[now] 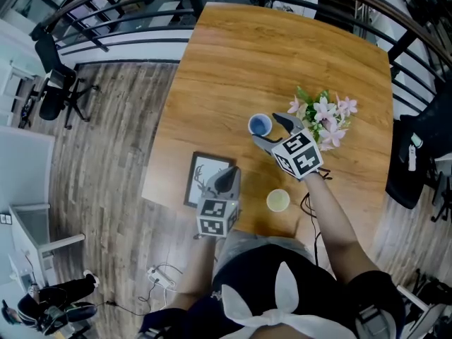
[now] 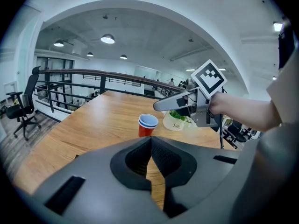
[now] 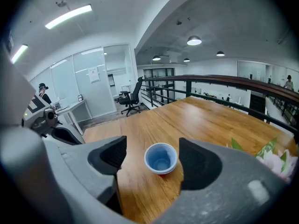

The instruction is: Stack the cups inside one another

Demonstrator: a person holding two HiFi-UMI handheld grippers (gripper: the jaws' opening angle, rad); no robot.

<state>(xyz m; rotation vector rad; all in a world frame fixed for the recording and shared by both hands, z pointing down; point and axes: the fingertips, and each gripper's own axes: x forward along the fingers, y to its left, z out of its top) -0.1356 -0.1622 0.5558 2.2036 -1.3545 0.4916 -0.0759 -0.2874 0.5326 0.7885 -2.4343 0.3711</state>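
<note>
- Left gripper (image 2: 151, 146), closest to the person at the near edge of the table (image 1: 233, 62), is clenched on nothing: its pads meet, and only wood shows past them. It hangs above the right side of the framed deer print (image 1: 207, 179), apparently parked clear of the working area.
- Right gripper (image 3: 153, 148) is released. Its jaws stand wide on either side of the blue cup (image 3: 161, 158) without touching it, a spread that looks set to clear the rim.
- Blue cup sits upright, nested inside a red cup (image 2: 145, 130), about halfway between the table's near and far edges and near the flower pot (image 2: 176, 122).
- Yellow-green cup (image 1: 278, 200) stands alone near the near edge, well apart from the nested pair. Stacking is judged incomplete until it joins them.
- Readable writing: "Life" on the white flower pot. Marker cubes (image 1: 300, 154) carry black-and-white square patterns only, no text. No brand shows on any cup.
</note>
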